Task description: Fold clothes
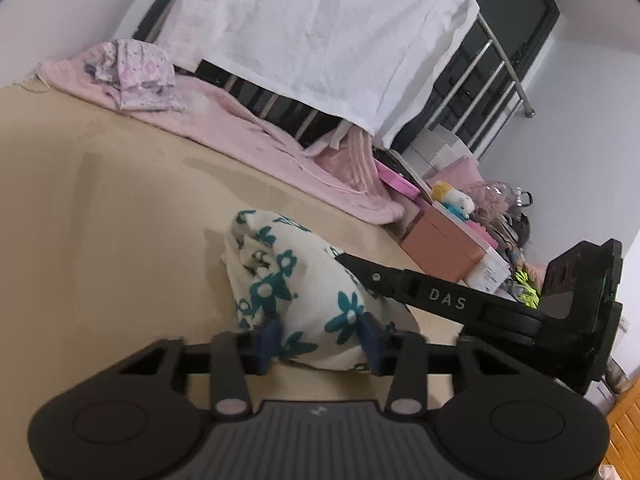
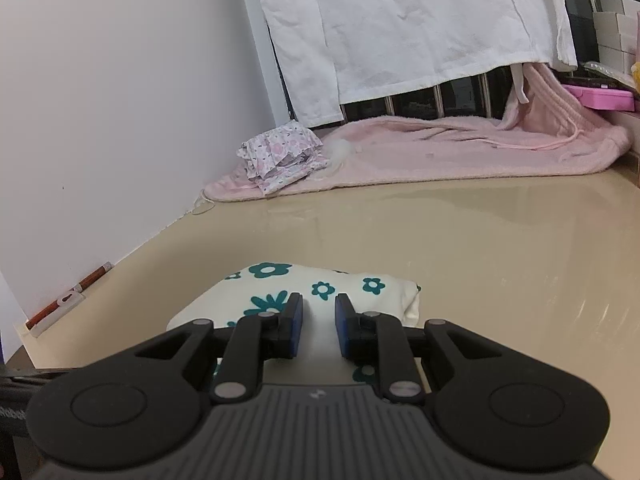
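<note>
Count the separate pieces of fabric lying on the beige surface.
3: the teal-flowered garment near the fingers, the pink blanket along the far edge, and the small pink-print cloth bunched on that blanket's left end. More may be hidden underneath.

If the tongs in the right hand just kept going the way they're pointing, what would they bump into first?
Most likely the flowered garment: it lies right under and ahead of the right tongs, whose fingers point slightly down at it. Beyond it is bare beige table, though depth is hard to judge.

table [image 2: 480,240]: glossy, smooth | garment [image 2: 320,284]: soft cloth | blanket [image 2: 440,148]: fluffy | rails [image 1: 486,80]: shiny metal
</note>
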`<state>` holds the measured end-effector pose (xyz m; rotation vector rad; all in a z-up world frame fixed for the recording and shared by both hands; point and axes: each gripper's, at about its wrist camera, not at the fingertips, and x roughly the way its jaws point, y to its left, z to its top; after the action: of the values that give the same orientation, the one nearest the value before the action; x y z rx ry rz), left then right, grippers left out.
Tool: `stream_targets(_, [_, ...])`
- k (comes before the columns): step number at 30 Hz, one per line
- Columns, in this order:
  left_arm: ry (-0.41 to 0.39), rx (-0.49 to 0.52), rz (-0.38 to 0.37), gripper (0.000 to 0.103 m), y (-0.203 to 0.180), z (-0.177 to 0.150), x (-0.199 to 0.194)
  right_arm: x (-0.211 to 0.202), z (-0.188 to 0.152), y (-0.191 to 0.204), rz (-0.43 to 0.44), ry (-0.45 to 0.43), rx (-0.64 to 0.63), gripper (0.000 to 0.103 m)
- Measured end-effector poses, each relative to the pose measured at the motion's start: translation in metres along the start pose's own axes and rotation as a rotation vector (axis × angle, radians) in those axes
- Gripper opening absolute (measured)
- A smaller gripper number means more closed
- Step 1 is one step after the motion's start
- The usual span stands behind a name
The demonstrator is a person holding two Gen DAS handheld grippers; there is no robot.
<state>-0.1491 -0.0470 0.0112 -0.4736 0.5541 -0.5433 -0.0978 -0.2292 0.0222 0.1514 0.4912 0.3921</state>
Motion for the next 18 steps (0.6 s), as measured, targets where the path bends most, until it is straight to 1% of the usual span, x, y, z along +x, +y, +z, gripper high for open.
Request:
stream_targets(2, [0.018,-0.020,-0.025,0.021,0.005,0.002,-0.003,0.000,-0.001,0.001,-0.003,0.002,-0.009,0.018])
stream_targets(3, [0.029,-0.034,-0.034,0.019,0.008,0.003,-0.005,0.000,-0.001,0.001,-0.004,0.003,-0.013,0.018])
stream_targets(4, [0.046,-0.050,-0.042,0.014,0.011,0.004,-0.007,0.000,-0.001,0.001,-0.006,0.004,-0.018,0.018])
stream_targets(6, [0.063,-0.063,-0.038,0.003,0.015,0.004,-0.015,0.001,-0.002,0.005,-0.023,0.006,-0.042,0.017])
stream_targets(7, [0.069,-0.057,-0.022,0.000,0.016,0.002,-0.020,0.002,-0.002,0.008,-0.037,0.004,-0.062,0.017])
stream_targets(10, [0.088,-0.084,-0.006,0.000,0.023,-0.001,-0.033,0.003,-0.005,0.015,-0.066,-0.011,-0.100,0.018])
stream_targets(11, [0.077,-0.094,-0.013,0.000,0.023,0.002,-0.038,0.003,-0.005,0.016,-0.071,-0.017,-0.107,0.020])
stream_targets(12, [0.054,-0.075,-0.033,0.000,0.018,0.006,-0.043,0.002,-0.005,0.017,-0.069,-0.021,-0.110,0.020])
stream_targets(13, [0.031,-0.056,-0.052,0.003,0.013,0.011,-0.047,-0.004,-0.002,0.016,-0.066,-0.037,-0.102,0.020])
stream_targets(14, [-0.015,-0.028,-0.050,0.009,0.005,0.019,-0.051,-0.010,0.000,0.015,-0.064,-0.056,-0.089,0.025])
stream_targets(15, [-0.045,-0.001,-0.031,0.012,-0.003,0.027,-0.047,-0.017,0.003,0.013,-0.061,-0.076,-0.077,0.036])
stream_targets(16, [-0.075,0.026,-0.013,0.021,-0.011,0.035,-0.043,-0.024,0.005,0.010,-0.071,-0.095,-0.063,0.038])
stream_targets(17, [-0.104,0.053,0.007,0.025,-0.019,0.042,-0.039,-0.031,0.008,0.007,-0.086,-0.115,-0.048,0.038])
stream_targets(18, [-0.101,0.085,0.057,0.025,-0.026,0.047,-0.028,-0.039,0.010,0.004,-0.101,-0.135,-0.032,0.036])
